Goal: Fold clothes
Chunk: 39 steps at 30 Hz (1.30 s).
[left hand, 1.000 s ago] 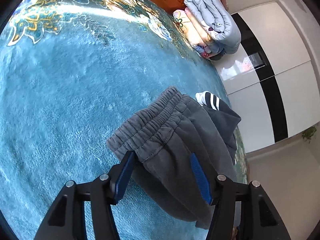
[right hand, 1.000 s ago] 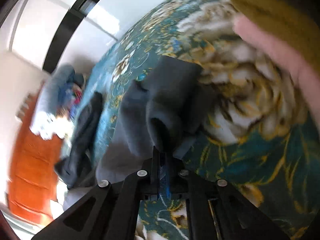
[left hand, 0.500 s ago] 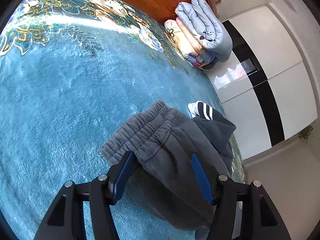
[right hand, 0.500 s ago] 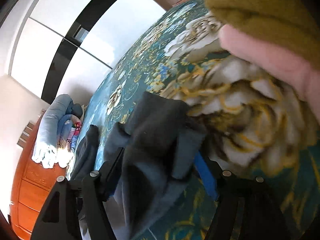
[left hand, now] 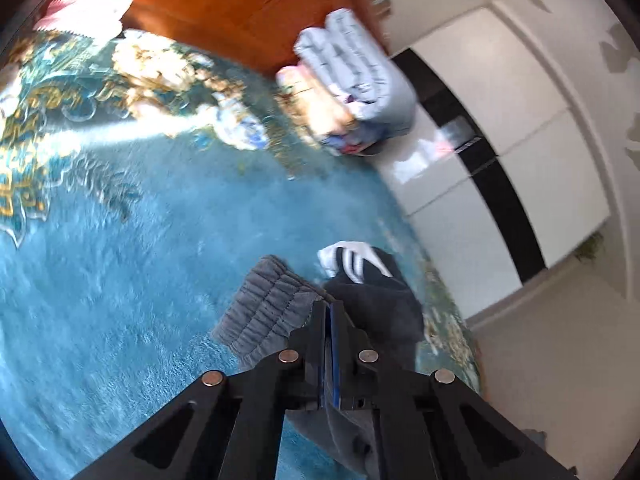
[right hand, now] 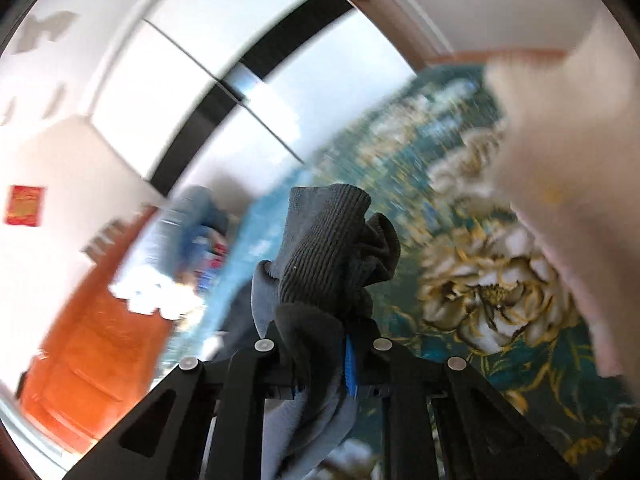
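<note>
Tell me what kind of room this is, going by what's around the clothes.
Most likely a bedroom. The grey sweatpants lie on a plush teal floral blanket like a bedspread, folded quilts are stacked against an orange wooden headboard, and glossy white wardrobe doors line the wall.

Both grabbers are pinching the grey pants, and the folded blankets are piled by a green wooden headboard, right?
Not quite. The left wrist view shows the headboard is orange-brown wood, not green. The folded blankets do sit by it, and the left gripper and right gripper both pinch the grey pants.

grey sweatpants [left hand: 272, 312], teal blanket [left hand: 120, 280] — gold-flowered
</note>
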Motion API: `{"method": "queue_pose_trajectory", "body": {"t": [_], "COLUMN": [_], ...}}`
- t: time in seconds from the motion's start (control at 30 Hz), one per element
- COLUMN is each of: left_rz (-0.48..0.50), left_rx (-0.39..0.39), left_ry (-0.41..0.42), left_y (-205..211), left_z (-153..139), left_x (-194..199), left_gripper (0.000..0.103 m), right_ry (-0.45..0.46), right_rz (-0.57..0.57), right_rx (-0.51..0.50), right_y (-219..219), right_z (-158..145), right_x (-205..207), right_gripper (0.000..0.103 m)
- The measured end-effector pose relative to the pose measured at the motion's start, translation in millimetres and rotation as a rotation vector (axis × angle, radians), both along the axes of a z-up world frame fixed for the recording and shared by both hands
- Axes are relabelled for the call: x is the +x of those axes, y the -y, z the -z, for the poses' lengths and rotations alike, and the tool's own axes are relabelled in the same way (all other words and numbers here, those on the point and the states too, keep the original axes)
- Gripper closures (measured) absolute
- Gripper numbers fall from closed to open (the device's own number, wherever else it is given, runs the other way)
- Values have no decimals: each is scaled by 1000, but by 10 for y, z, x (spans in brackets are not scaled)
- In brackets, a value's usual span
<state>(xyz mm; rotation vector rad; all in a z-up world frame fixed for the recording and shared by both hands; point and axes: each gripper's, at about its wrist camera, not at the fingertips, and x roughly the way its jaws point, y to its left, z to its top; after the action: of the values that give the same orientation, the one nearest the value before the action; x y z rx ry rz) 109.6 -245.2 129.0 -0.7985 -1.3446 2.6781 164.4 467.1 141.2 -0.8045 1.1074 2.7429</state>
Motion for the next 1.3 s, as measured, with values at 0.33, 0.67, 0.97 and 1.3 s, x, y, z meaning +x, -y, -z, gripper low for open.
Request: {"method": "queue_pose_trajectory", "body": {"t": [0.33, 0.67, 0.97, 1.3], "left_rz": [30, 33, 27, 83], "left_rx": [269, 189, 151, 56], "left_ry": [126, 138, 185, -61], "left_y": [120, 190, -49, -146], "left_z": [1050, 928, 935, 71], "left_x": [463, 559, 126, 440], "left_gripper": [97, 34, 48, 84], "right_ry": [71, 72, 82, -50], "right_rz": [51, 78, 69, 24], "right_rx": [-74, -198, -210, -217], "right_y": [-181, -280, -279, -278], "right_z": [331, 832, 842, 522], "right_x": [1229, 1425, 1347, 1511], "right_gripper": [86, 86, 86, 86]}}
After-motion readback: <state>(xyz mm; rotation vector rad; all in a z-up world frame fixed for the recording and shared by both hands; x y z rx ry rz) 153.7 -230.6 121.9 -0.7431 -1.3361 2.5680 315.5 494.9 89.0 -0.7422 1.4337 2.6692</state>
